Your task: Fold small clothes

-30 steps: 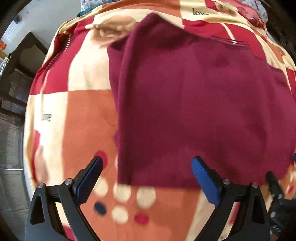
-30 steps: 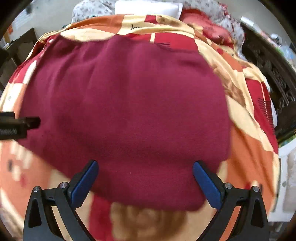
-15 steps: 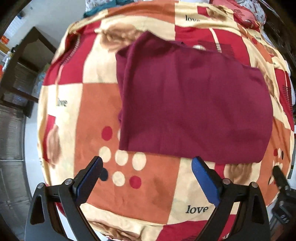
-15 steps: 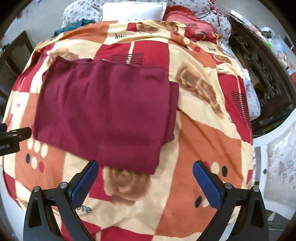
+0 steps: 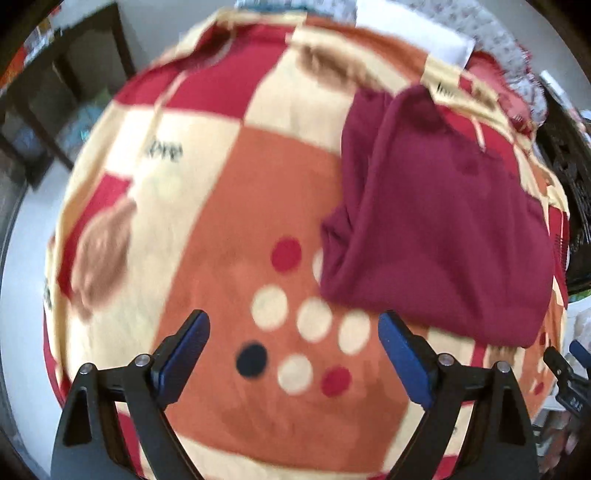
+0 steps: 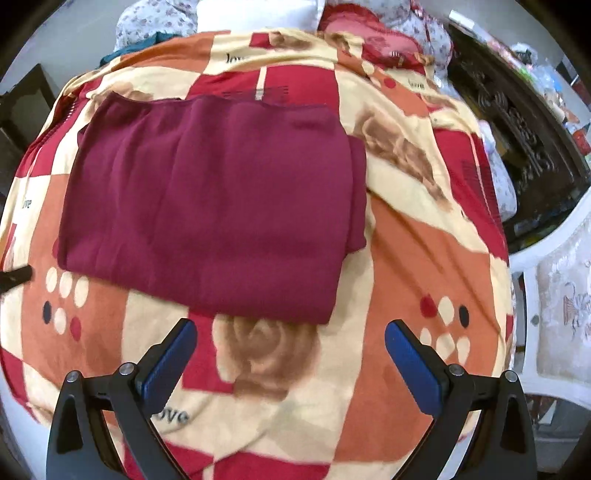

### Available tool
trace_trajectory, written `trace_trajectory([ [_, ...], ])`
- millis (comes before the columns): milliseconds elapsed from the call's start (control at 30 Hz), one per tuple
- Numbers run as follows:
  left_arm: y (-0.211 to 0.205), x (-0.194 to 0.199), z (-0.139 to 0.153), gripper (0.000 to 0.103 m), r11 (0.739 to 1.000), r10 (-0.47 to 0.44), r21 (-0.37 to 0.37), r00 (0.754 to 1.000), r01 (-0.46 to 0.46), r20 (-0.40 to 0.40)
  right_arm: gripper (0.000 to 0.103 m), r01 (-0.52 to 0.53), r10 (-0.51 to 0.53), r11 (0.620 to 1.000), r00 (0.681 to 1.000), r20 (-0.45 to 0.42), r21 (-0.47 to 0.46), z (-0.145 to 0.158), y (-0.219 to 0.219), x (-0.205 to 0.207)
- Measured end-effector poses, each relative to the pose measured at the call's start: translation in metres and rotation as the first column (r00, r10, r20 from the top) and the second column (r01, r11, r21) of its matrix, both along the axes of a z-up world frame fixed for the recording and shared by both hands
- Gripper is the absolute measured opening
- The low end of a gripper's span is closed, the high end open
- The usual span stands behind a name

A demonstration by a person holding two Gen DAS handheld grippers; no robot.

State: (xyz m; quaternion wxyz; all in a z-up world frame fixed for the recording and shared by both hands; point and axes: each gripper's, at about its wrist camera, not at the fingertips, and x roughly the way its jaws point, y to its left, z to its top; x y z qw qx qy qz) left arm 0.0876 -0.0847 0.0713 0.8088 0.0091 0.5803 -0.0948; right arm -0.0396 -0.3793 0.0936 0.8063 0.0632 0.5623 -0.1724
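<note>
A home bedroom: ahead of both grippers spreads a bed under a patchwork blanket printed with roses and "love". Pillows lie at its far end, dark carved wooden furniture stands right, a white upholstered chair nearer.

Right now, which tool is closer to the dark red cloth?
Probably the right one, but it's close. The right tool sits open just below the cloth's near edge. The left tool is open off its left corner, over the dotted blanket.
</note>
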Motion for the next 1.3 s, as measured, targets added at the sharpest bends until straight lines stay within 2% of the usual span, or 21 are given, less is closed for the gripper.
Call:
trace_trajectory([
  [167,0.01,0.003,-0.013,0.092,0.999,0.035,-0.022,0.994,-0.033,0.108,0.103,-0.01,0.014,0.999,0.994,0.11,-0.03,-0.028,-0.002,0.007],
  [300,0.022,0.01,-0.026,0.092,0.993,0.102,-0.074,0.978,-0.09,0.18,0.103,-0.017,0.029,0.998,0.979,0.201,-0.064,-0.042,0.002,0.012],
  [433,0.033,0.015,-0.036,0.092,0.984,0.134,-0.147,0.958,-0.099,0.255,0.103,-0.05,0.086,0.991,0.951,0.297,-0.125,-0.051,0.016,0.016],
  [533,0.033,0.017,-0.046,0.092,0.979,0.125,-0.191,0.955,-0.074,0.267,0.103,-0.076,0.145,0.977,0.919,0.366,-0.198,-0.06,0.03,0.017],
  [633,0.031,0.014,-0.052,0.092,0.973,0.104,-0.23,0.948,-0.034,0.301,0.103,-0.065,0.157,0.971,0.9,0.407,-0.231,-0.069,0.034,0.015],
  [800,0.026,0.003,-0.052,0.092,0.972,0.059,-0.23,0.913,0.039,0.403,0.103,-0.026,0.149,0.965,0.872,0.465,-0.259,-0.078,0.029,0.008],
  [900,0.023,-0.005,-0.052,0.092,0.963,0.052,-0.26,0.9,0.07,0.433,0.103,-0.001,0.15,0.958,0.852,0.502,-0.286,-0.079,0.025,0.0],
  [1067,0.021,-0.037,-0.037,0.092,0.933,0.043,-0.333,0.876,0.137,0.481,0.103,0.055,0.152,0.95,0.779,0.609,-0.307,-0.059,0.028,-0.029],
  [1133,0.018,-0.05,-0.03,0.092,0.916,0.014,-0.358,0.878,0.181,0.478,0.103,0.082,0.144,0.947,0.753,0.642,-0.309,-0.047,0.032,-0.046],
  [1200,0.018,-0.059,-0.026,0.092,0.886,-0.004,-0.413,0.893,0.212,0.45,0.103,0.097,0.143,0.948,0.719,0.68,-0.302,-0.034,0.036,-0.068],
  [1233,0.017,-0.065,-0.026,0.092,0.884,-0.027,-0.414,0.907,0.218,0.421,0.103,0.103,0.143,0.948,0.707,0.693,-0.301,-0.03,0.039,-0.08],
  [1300,0.012,-0.074,-0.029,0.092,0.9,-0.049,-0.384,0.925,0.204,0.376,0.103,0.131,0.122,0.946,0.706,0.698,-0.298,-0.022,0.044,-0.103],
])
